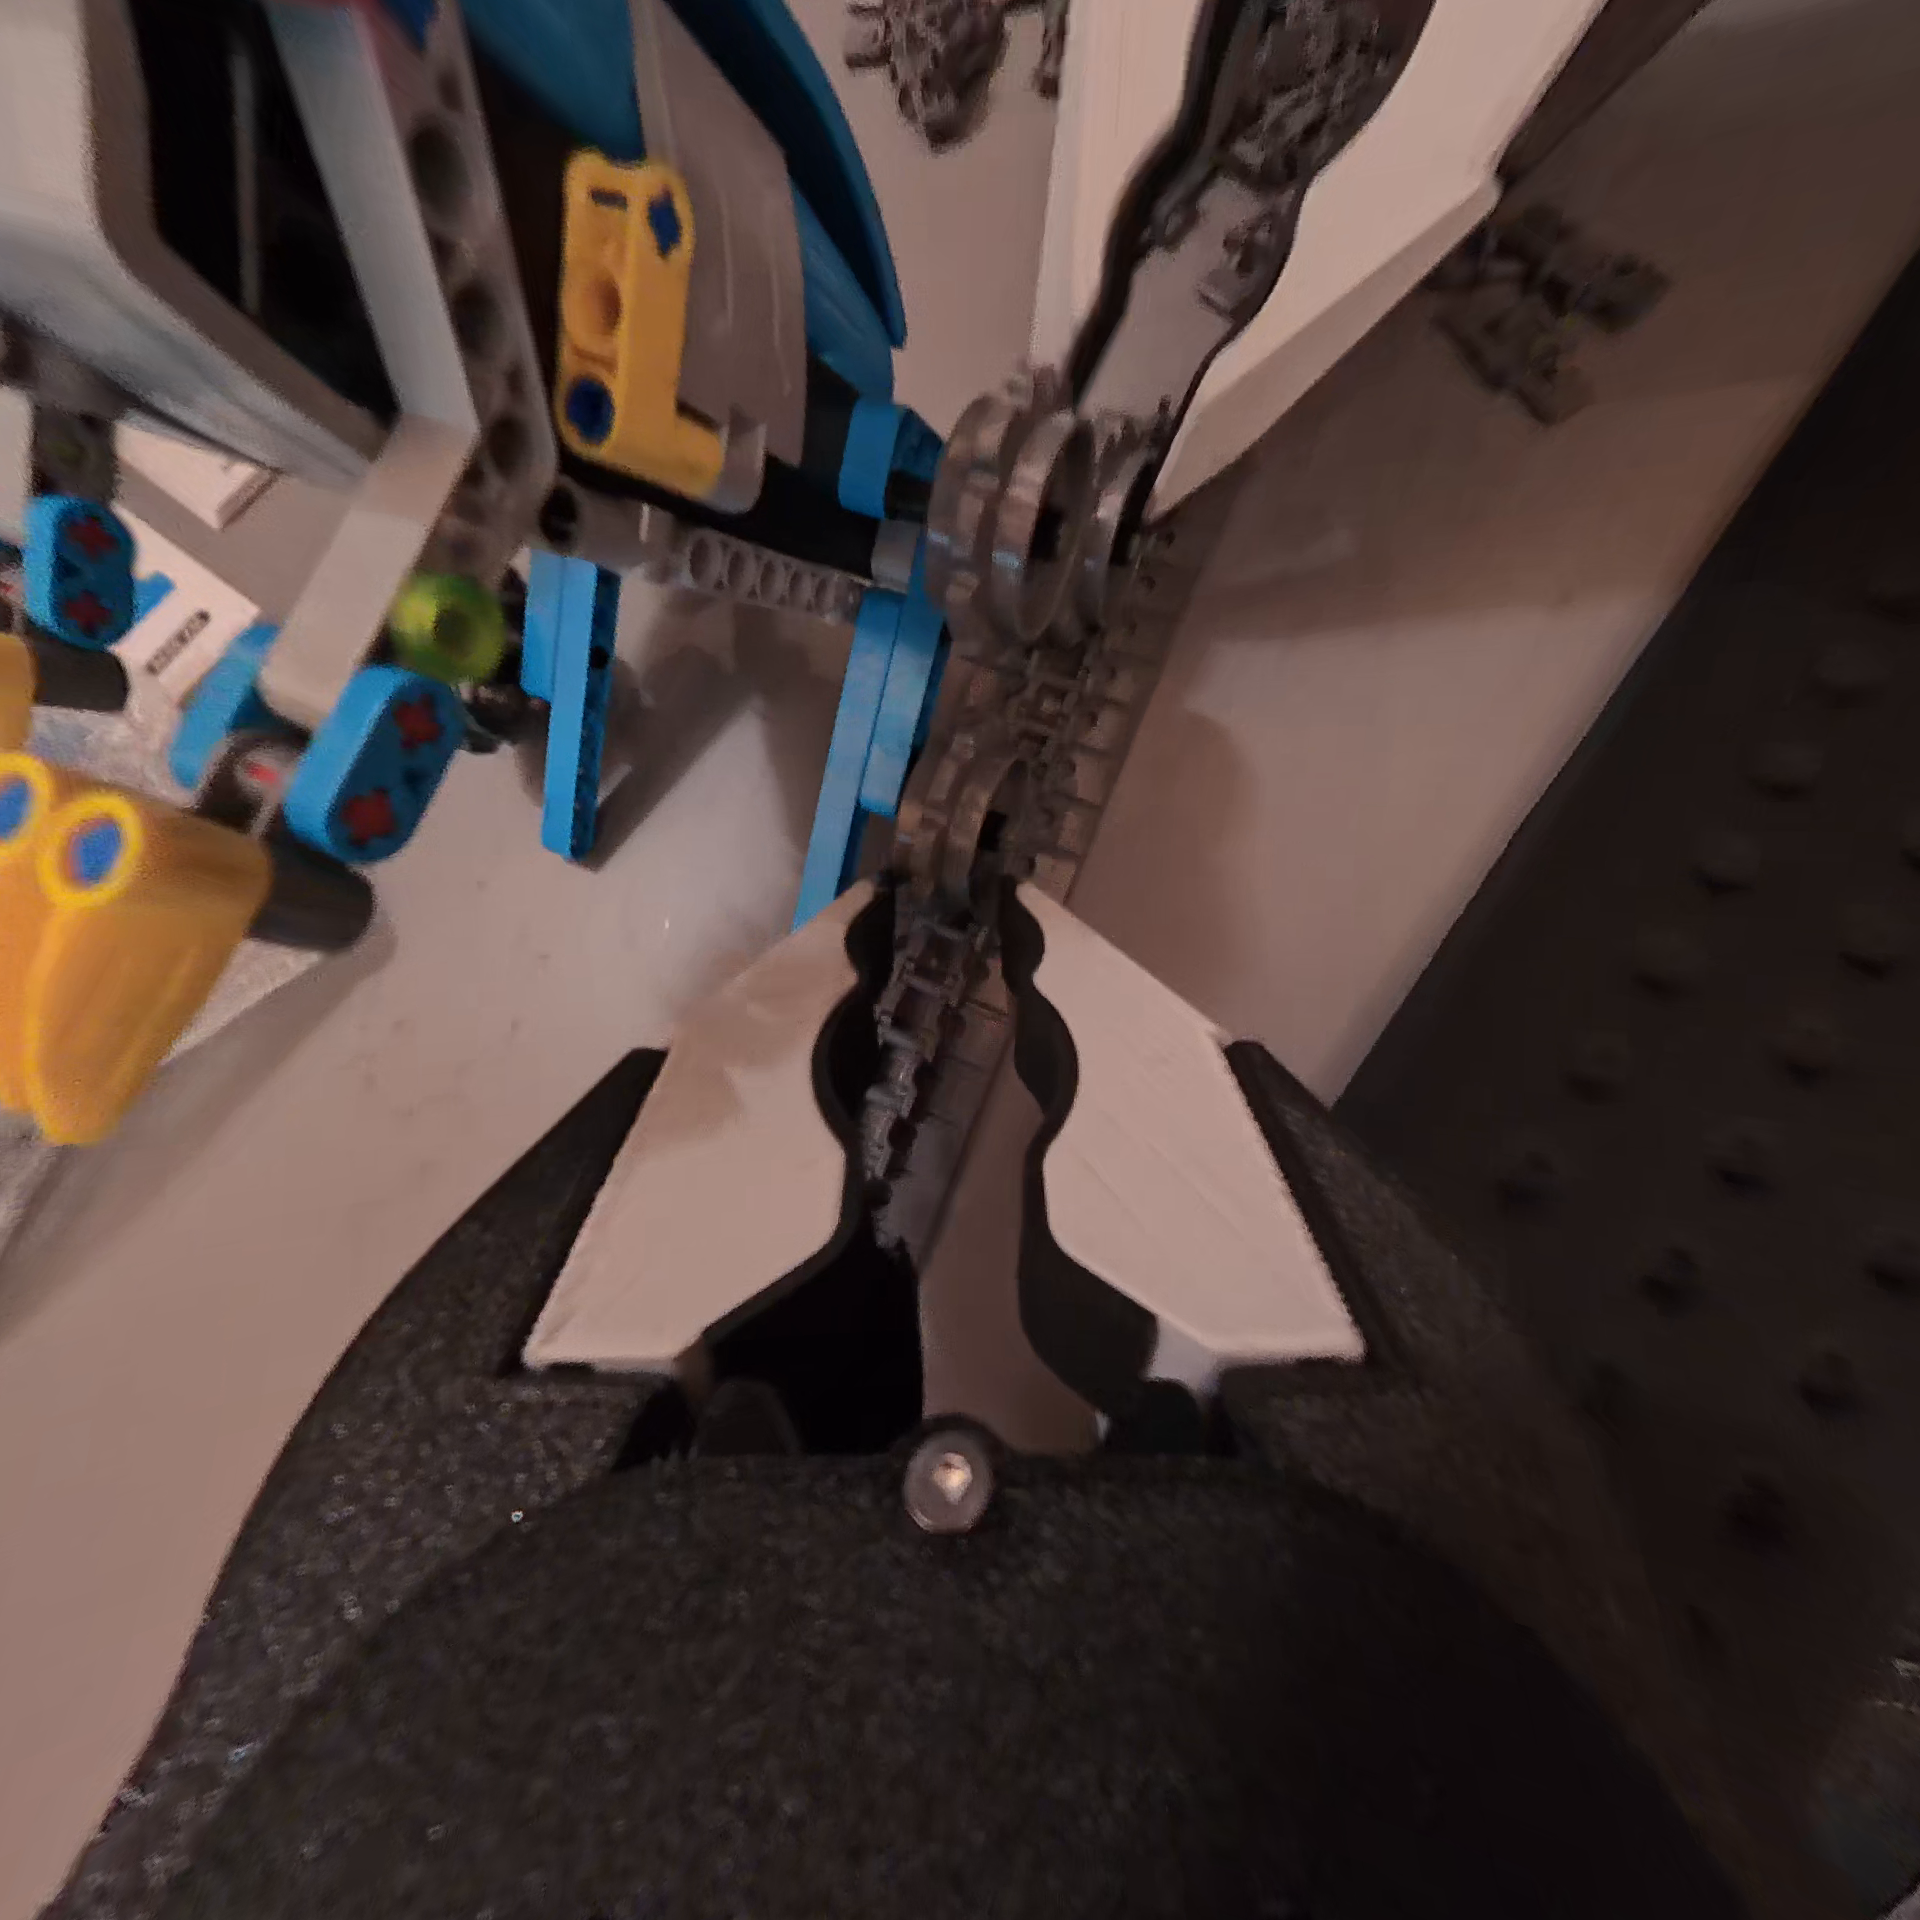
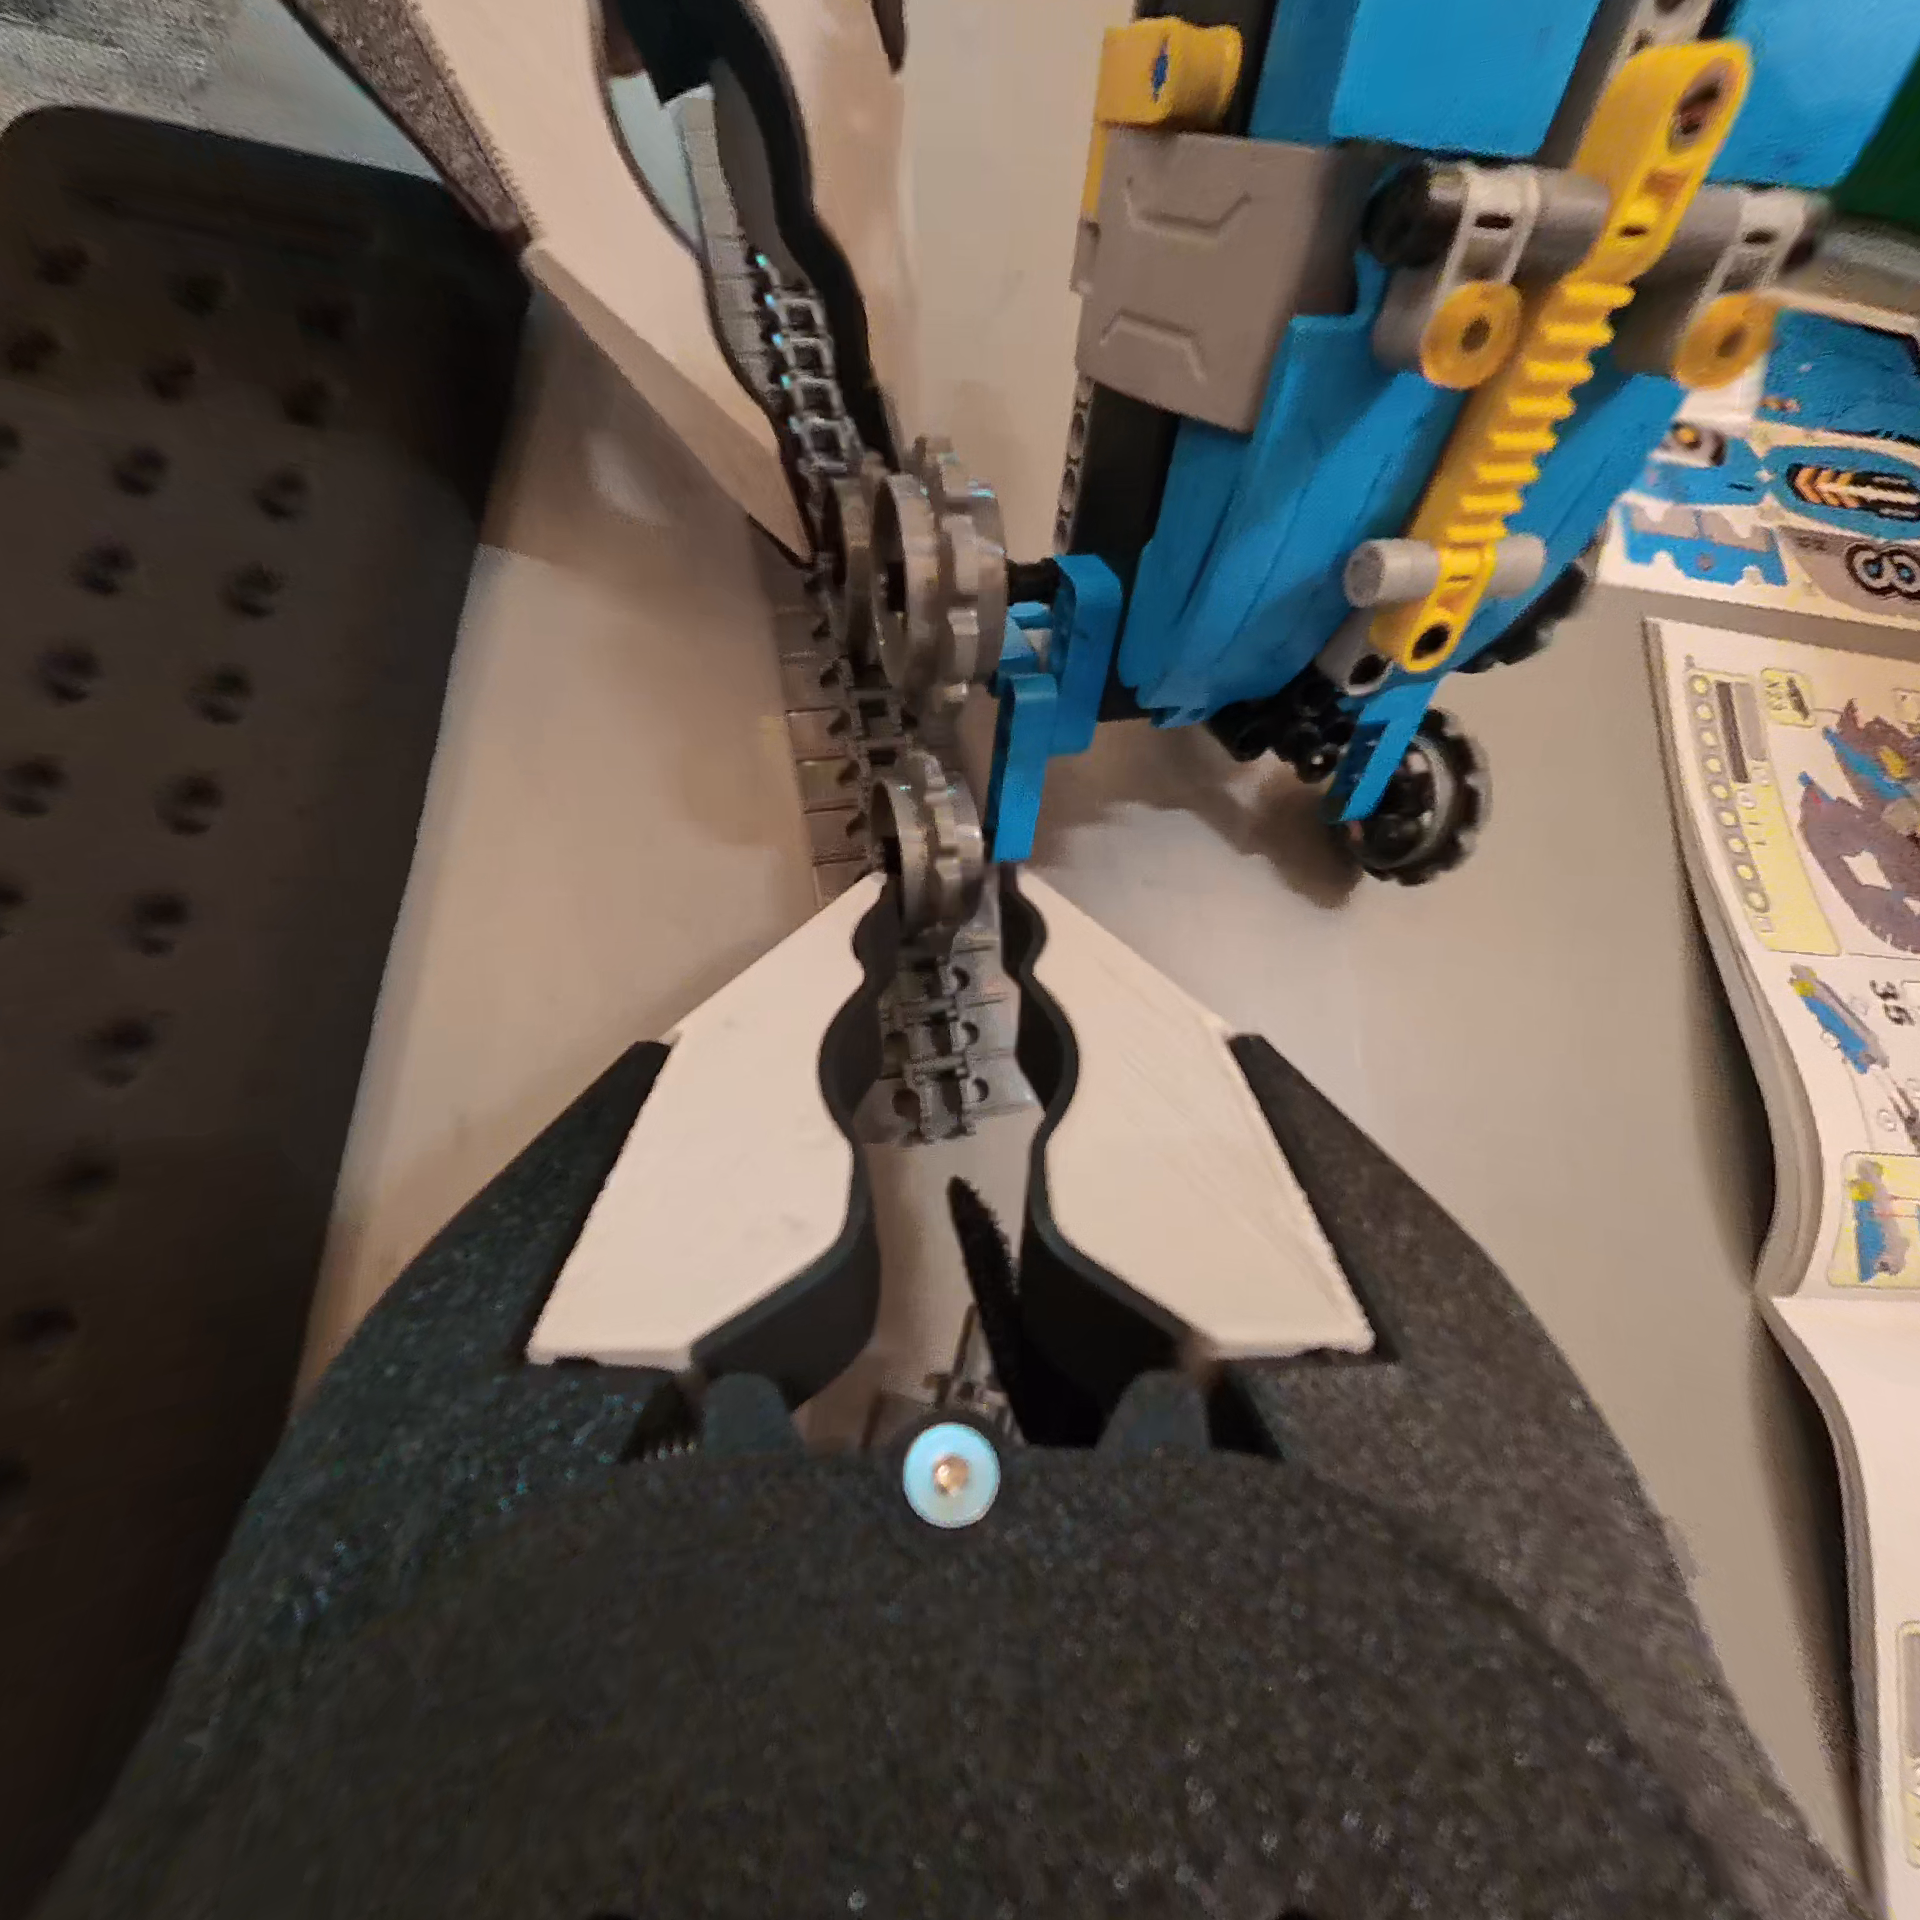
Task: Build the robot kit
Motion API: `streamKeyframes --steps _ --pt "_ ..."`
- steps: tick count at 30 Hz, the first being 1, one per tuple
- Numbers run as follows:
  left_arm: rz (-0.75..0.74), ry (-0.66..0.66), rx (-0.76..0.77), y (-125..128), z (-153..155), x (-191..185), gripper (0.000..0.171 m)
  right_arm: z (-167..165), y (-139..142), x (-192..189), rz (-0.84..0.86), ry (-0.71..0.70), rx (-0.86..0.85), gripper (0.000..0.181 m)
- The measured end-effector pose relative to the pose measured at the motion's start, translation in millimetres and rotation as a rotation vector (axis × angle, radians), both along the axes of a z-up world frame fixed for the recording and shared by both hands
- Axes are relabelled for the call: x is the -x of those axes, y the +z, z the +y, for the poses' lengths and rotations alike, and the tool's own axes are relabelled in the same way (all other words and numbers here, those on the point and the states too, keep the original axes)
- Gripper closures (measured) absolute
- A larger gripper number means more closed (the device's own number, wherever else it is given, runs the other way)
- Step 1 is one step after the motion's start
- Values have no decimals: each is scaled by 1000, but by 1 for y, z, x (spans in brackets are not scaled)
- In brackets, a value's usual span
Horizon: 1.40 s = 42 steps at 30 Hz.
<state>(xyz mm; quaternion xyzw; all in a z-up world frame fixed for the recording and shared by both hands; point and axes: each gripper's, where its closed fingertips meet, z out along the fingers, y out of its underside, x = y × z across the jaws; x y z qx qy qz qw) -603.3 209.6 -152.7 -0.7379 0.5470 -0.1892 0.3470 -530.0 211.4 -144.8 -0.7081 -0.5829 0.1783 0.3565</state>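
Note:
A grey track chain [image 1: 914, 1039] runs around a large grey sprocket [image 1: 1029, 520] and a small one [image 1: 956, 821] on the side of a blue, grey and yellow brick-built vehicle [image 1: 665, 312]. My left gripper [image 1: 945, 894] is shut on one end of the chain, just below the small sprocket. The other gripper holds the far end at the top [image 1: 1195, 208]. In the right wrist view my right gripper [image 2: 948, 883] is shut on the chain [image 2: 940, 1039], its tips against the small sprocket [image 2: 925, 842]. The large sprocket [image 2: 914, 582] and vehicle [image 2: 1299, 468] lie beyond.
A black dotted mat [image 2: 156, 623] lies left, also seen in the left wrist view [image 1: 1714, 1039]. An open instruction booklet [image 2: 1818, 935] lies right. Loose yellow blocks [image 1: 104, 935], blue connectors [image 1: 374, 769] and a green round piece [image 1: 452, 623] sit on the pale table [image 1: 468, 1039]. Tip to tip, the grippers are about 8 cm apart.

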Motion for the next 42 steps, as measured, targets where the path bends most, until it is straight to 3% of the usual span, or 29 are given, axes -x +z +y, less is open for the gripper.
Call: streamKeyframes --steps 4,8,12,15,20,32,42 --pt "-37 25 14 3 -6 18 145 2 14 -8 35 -17 16 151" --pt "-53 128 -14 15 3 66 145 17 52 -15 195 -68 16 151" --pt "-100 258 20 14 12 116 145 42 79 -5 266 -105 -8 147" --pt "-128 295 69 5 12 134 144 46 93 14 300 -69 -21 148" --pt "-64 285 67 -11 10 134 143 49 96 32 262 -41 -63 150" --pt "-45 270 54 -12 11 126 151 53 96 54 89 -49 -197 153" --pt "-36 267 56 -12 9 124 151 53 95 69 89 -44 -184 151"
